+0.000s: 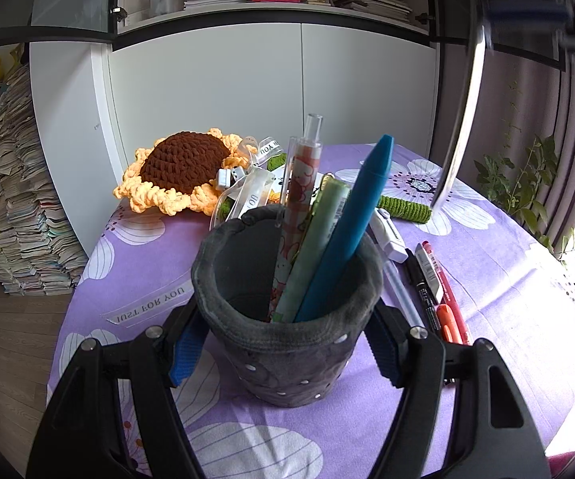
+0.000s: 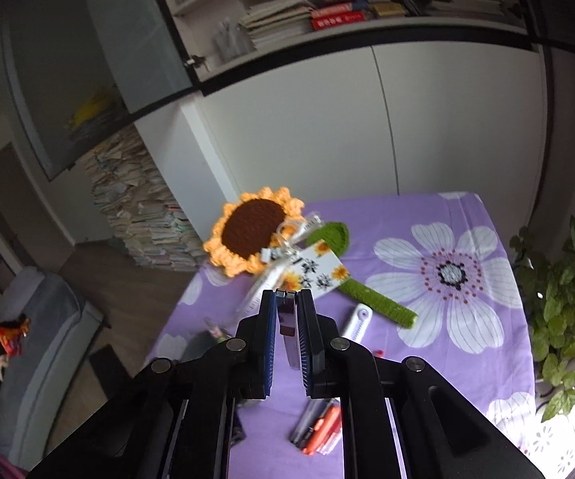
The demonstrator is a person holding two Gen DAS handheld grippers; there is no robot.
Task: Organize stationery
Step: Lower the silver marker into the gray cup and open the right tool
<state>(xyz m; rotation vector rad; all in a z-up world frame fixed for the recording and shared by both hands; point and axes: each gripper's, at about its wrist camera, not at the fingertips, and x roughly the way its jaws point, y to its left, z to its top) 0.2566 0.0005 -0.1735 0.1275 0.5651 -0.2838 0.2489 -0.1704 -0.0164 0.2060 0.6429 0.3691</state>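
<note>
A grey felt pen holder stands on the purple flowered tablecloth. My left gripper is shut on it, blue pads pressed to both sides. A teal pen, a green pen and a pink patterned pen lean inside. Several loose pens and a white cutter lie right of the holder. My right gripper is high above the table, shut on a long silvery ruler. In the left wrist view the ruler hangs from the blurred right gripper.
A crochet sunflower with a green stem and ribbons lies at the table's far side. A leafy plant stands off the right edge. Tall stacks of books rise on the floor at left, and white cabinets stand behind.
</note>
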